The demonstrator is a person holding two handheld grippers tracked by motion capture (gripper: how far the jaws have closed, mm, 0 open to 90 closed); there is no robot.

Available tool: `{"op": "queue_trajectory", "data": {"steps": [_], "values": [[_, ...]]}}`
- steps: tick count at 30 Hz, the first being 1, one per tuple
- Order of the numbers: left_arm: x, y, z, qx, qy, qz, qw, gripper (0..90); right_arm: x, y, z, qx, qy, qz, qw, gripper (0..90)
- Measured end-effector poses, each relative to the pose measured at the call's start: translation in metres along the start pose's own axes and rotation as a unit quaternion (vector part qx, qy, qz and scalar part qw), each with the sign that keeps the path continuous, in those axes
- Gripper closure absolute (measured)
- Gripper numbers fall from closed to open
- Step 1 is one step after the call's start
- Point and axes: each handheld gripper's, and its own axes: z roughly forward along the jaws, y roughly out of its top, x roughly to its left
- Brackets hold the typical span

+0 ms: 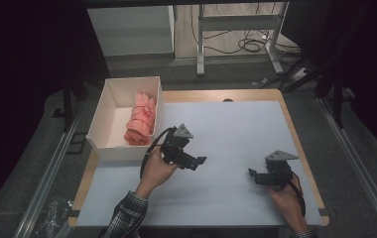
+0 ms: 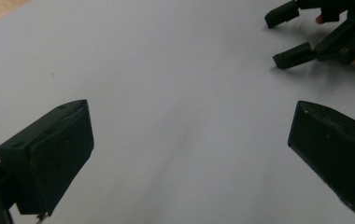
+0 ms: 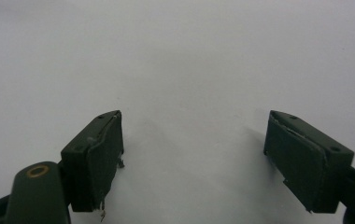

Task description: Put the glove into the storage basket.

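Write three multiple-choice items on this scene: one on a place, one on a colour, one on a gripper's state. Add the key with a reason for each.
1. Where is the rolled cloth?
A. Inside the white box
B. On the mat between the grippers
C. In the right gripper

2. What colour is the cloth?
A. Blue
B. Pink-orange
C. Green

3. How do the left gripper's jaws stand?
A. Shut on the cloth
B. Shut on nothing
C. Open, with nothing between them

Key:
1 A: the high view shows the cloth lying against the box's right wall.
2 B: it looks pink-orange against the white box.
3 C: the left gripper view shows bare mat in the wide gap between the jaws; the right gripper is open over the mat too.
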Motion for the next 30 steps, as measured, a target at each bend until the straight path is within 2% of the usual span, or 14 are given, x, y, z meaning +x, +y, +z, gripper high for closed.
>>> {"op": "queue_trajectory", "data": {"steps": [12,22,30], "values": [[-0.003,-0.027,0.008,0.009,-0.004,-0.006,0.9999,0.7,0.0,0.0,0.0,0.001,0.0,0.001,1.0,20.1],[-0.002,-0.052,0.012,0.01,-0.007,-0.024,0.9996,0.7,0.0,0.0,0.0,0.001,0.0,0.0,1.0,20.1],[0.0,-0.07,0.015,0.013,-0.007,-0.023,0.9996,0.7,0.0,0.0,0.0,0.0,0.0,0.001,1.0,20.1]]}}
